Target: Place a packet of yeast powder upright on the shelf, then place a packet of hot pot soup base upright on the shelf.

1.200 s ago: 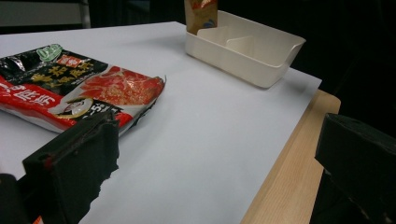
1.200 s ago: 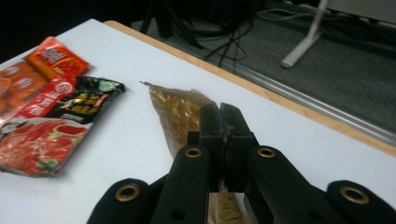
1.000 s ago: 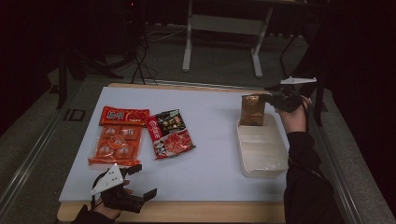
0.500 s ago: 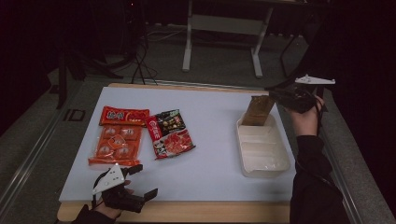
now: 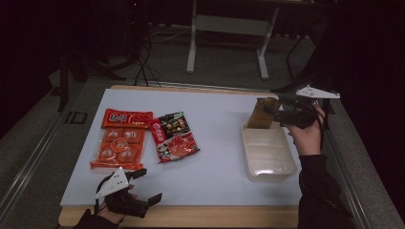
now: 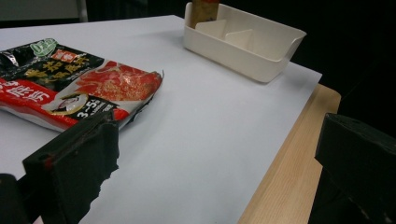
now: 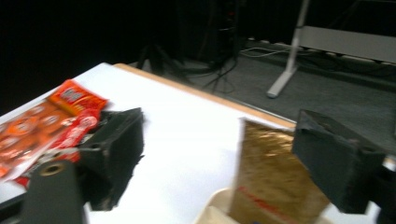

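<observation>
Red-and-black packet (image 6: 70, 88) reads "3-5"; gold packet (image 7: 275, 186) lettering blurred

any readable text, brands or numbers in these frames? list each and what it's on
"3-5": white print on the red and black packet, near its lower edge, in the left gripper view.
Large pale characters on that packet: too skewed to read.
Green badge at its corner: blurred.
Orange packet: white logo on its top band, too small to read.
Gold packet in the white tray: a red line of print, blurred.
</observation>
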Action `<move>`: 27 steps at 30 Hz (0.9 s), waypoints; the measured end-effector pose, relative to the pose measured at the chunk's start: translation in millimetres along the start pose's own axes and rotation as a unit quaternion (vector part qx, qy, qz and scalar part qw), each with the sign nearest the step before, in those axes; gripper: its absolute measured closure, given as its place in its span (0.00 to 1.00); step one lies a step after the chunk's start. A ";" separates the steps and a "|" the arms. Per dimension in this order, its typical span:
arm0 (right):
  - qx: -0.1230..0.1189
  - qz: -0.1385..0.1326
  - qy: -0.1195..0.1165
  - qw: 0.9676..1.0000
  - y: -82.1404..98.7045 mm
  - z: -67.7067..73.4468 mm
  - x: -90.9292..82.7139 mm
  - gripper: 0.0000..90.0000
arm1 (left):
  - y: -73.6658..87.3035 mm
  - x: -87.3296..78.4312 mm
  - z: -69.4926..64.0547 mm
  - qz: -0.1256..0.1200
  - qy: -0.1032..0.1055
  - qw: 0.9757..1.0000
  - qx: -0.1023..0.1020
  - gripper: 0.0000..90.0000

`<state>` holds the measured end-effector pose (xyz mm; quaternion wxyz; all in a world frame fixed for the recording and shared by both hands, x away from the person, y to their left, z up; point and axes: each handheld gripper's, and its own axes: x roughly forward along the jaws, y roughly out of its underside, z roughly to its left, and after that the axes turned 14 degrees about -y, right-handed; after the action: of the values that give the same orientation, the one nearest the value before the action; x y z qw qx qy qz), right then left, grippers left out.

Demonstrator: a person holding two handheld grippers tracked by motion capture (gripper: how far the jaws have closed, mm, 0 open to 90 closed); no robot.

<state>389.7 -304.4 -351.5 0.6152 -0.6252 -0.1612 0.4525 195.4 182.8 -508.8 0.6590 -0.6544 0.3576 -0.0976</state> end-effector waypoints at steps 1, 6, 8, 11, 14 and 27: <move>-0.002 -0.005 -0.005 1.000 1.5 4.8 0.2 0.15 | 0.0 0.1 0.1 0.003 -0.002 1.000 0.002 0.00; -0.007 -0.022 -0.039 0.999 8.6 27.3 -2.0 0.14 | -1.8 2.3 0.7 0.007 -0.019 1.000 0.008 0.00; -0.023 -0.021 -0.051 0.998 12.1 38.3 -3.7 0.14 | -3.2 2.7 1.9 0.003 -0.016 1.000 -0.003 0.00; -0.038 -0.020 -0.068 0.997 21.1 55.1 -7.0 0.16 | -6.9 2.0 3.0 0.010 -0.012 1.000 -0.021 0.00; -0.044 -0.021 -0.088 0.995 30.3 68.3 -10.8 0.16 | -12.0 0.6 3.3 0.014 -0.010 1.000 -0.021 0.00; -0.073 -0.036 -0.119 0.989 61.0 108.8 -28.1 0.15 | -50.9 1.1 25.2 0.031 -0.031 0.999 -0.018 0.00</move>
<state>269.8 -269.5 -378.9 0.5599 -0.6039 -0.2885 0.4885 228.6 195.9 -464.6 0.6605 -0.6575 0.3590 -0.0504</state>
